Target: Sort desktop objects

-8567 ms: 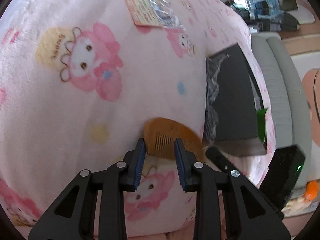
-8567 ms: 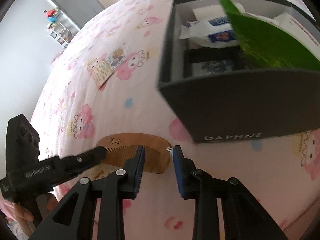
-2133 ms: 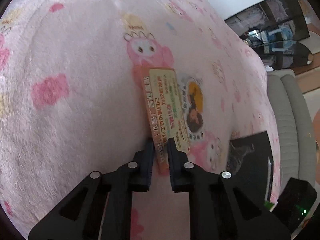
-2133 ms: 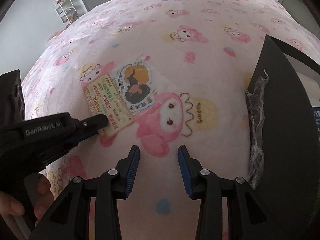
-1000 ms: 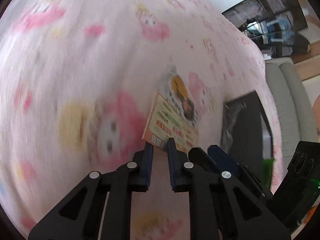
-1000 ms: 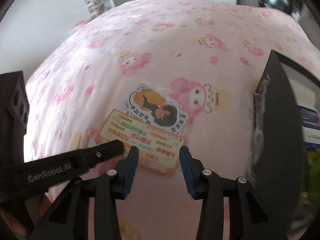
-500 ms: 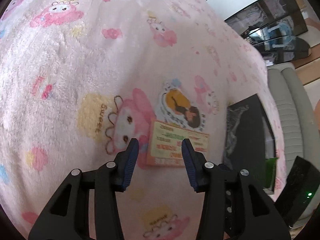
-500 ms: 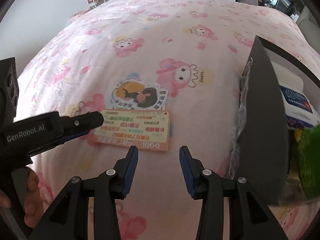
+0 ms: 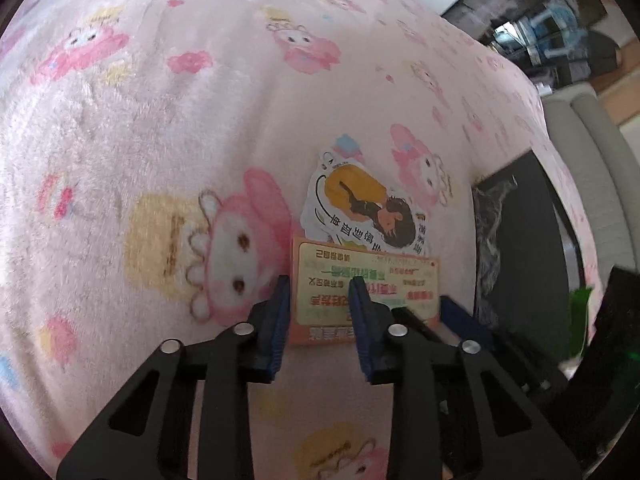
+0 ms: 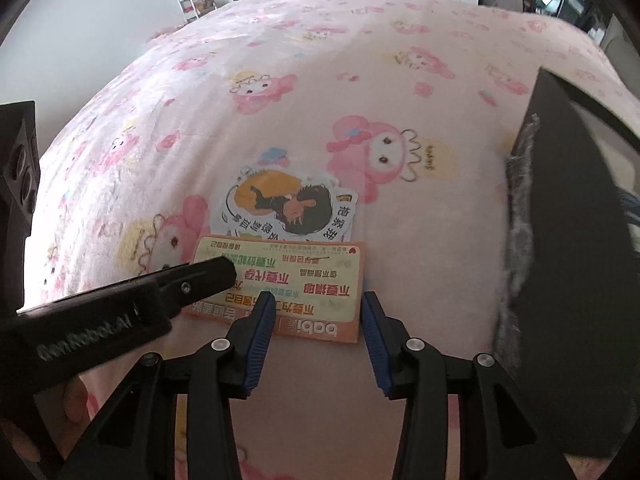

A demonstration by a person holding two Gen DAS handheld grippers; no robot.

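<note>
Card (image 10: 280, 284) lies flat on the blanket (image 10: 360, 60), just ahead of both grippers. Left gripper (image 9: 318, 304) closing over its left edge, pads not pressing yet. Right gripper (image 10: 316, 320) released, straddling the near edge, likely steadying. Box (image 10: 568, 240) to its right, probably the destination.

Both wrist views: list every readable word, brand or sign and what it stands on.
"babi": orange card, bottom strip, upside down.
"GenRobot.AI": side of the left gripper, upside down.
Chinese lines on the card and on the cartoon sticker: upside down, not reliably readable.
Blanket lettering: too small.
</note>
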